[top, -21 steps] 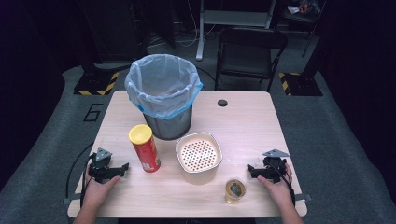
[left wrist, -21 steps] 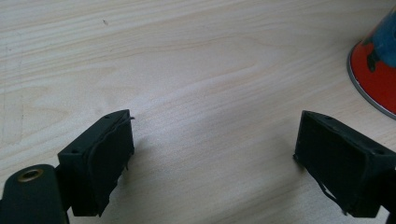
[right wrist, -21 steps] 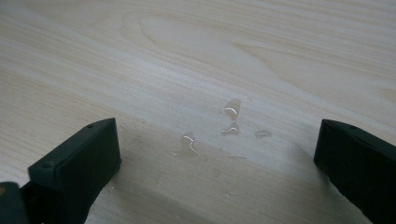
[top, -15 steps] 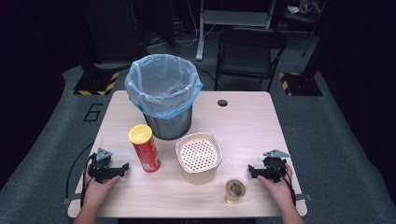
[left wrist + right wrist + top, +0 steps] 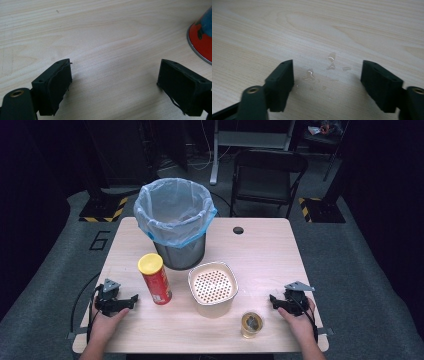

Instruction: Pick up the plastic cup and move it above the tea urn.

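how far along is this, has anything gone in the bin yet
Nothing looks done: the red chip can, perforated cream container and small jar stand on the table. The left gripper and right gripper rest open, holding nothing. The lined bin looks empty. All the moving is left.

- A lab or recording studio, dark all round.
- Lone wooden bench [image 5: 270, 255] on grey carpet.
- Hazard-striped stand bases [image 5: 102, 212], folding chair [image 5: 267, 180] behind.
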`<control>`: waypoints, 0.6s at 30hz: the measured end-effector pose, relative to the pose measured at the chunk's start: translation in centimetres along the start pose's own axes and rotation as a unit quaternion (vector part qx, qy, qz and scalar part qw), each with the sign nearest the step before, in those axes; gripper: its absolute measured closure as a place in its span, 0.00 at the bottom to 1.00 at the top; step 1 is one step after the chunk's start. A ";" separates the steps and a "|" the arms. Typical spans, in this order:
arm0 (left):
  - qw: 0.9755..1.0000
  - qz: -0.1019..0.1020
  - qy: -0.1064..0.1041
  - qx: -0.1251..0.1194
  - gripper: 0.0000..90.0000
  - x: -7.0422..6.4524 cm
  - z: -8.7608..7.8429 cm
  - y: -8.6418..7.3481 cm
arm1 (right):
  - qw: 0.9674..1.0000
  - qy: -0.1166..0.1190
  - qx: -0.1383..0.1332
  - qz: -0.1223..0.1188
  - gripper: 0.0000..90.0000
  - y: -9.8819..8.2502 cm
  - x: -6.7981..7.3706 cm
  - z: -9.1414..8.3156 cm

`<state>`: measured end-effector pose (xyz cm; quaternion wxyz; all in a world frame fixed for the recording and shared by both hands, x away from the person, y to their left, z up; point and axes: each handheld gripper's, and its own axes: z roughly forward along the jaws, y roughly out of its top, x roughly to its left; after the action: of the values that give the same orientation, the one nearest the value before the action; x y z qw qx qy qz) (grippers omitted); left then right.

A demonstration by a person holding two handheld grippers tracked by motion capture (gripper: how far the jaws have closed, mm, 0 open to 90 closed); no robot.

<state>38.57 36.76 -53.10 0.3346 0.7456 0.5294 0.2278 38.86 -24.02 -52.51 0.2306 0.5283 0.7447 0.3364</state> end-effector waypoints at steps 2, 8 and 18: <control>1.000 -0.001 0.001 0.000 0.13 0.0 0.0 0.0 | 1.000 0.001 0.002 -0.006 0.43 0.0 -0.1 -0.2; 1.000 -0.001 0.001 0.000 0.13 0.0 0.0 0.0 | 1.000 0.005 -0.017 -0.005 0.47 1.1 0.8 -2.7; 1.000 -0.004 0.004 -0.004 0.13 -0.1 0.1 0.0 | 0.995 0.068 -0.036 -0.063 0.35 3.4 5.4 -8.0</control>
<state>38.58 36.63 -53.15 0.3362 0.7411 0.5332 0.2313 33.65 -20.27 -44.56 0.2188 0.4477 0.7778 0.3829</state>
